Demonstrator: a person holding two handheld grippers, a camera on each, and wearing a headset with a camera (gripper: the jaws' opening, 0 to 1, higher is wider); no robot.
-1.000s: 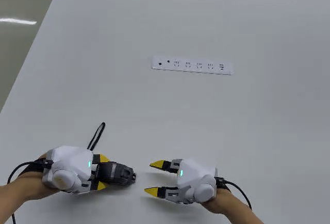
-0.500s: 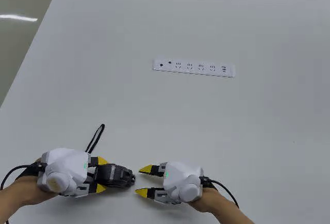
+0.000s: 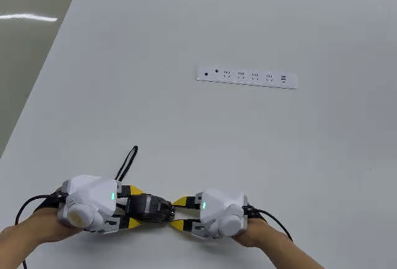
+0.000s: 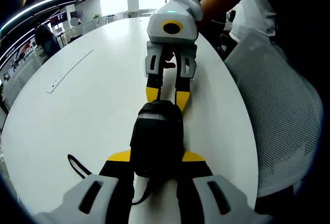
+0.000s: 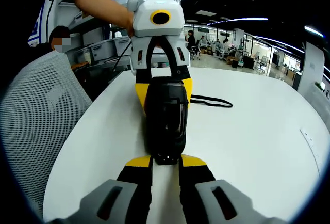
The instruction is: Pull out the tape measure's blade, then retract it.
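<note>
Tape measure, black, lies on white table near its front edge, between the 2 grippers. L gripper is clenched on the case's rear. R gripper faces it w/ jaws parted, tips flanking the case's front end; contact unclear. Black strap trails off beside L gripper; power strip lies well apart.

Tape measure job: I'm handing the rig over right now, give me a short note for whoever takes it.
Left gripper: shut on the tape measure, near the table edge.
Right gripper: facing the left one, jaws either side of the tape measure's front end; whether they grip is unclear.
Done: case held, grippers lined up.
Left: no blade is out yet. Pull it out, then retract it.
</note>
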